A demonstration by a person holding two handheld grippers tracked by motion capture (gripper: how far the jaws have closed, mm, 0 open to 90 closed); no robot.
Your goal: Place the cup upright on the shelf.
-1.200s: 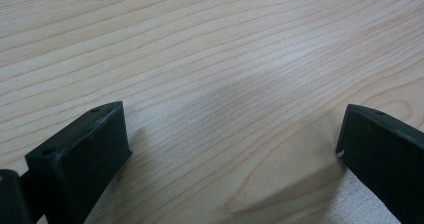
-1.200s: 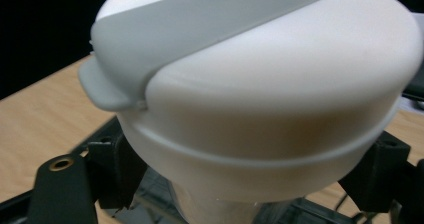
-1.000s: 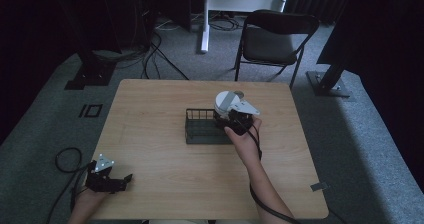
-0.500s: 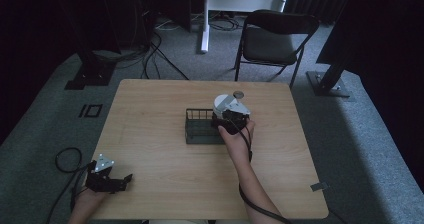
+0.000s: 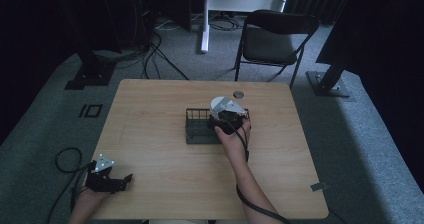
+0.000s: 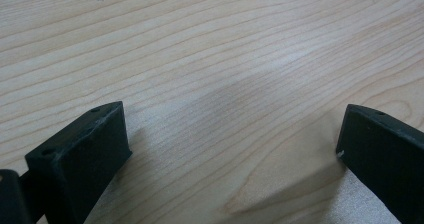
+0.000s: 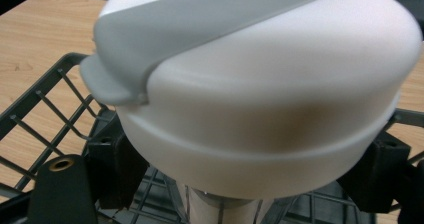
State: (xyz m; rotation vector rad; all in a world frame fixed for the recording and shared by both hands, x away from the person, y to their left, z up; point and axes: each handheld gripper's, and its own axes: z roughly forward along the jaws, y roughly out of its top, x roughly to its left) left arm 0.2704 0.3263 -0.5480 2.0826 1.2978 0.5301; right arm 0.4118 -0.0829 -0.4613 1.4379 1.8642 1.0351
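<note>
My right gripper (image 5: 228, 120) is shut on a white round-lidded container (image 5: 222, 105) with a grey flip tab, held tilted over the right end of a dark wire basket (image 5: 196, 132) at mid-table. In the right gripper view the white lid (image 7: 260, 79) sits close up between my jaws, a pale cylindrical body hangs below it, and the basket's wire wall (image 7: 45, 104) lies underneath. My left gripper (image 5: 124, 180) rests at the table's near left edge. In the left gripper view it stands open (image 6: 230, 134) over bare wood with nothing between its fingers.
The light wooden table (image 5: 150, 104) has a small round grommet (image 5: 238, 94) behind the basket. A black folding chair (image 5: 272, 39) stands beyond the far edge. Cables and stand bases lie on the grey carpet around the table.
My right gripper has carried the white-lidded container a little to the left, farther over the basket. The left gripper has stayed put.
</note>
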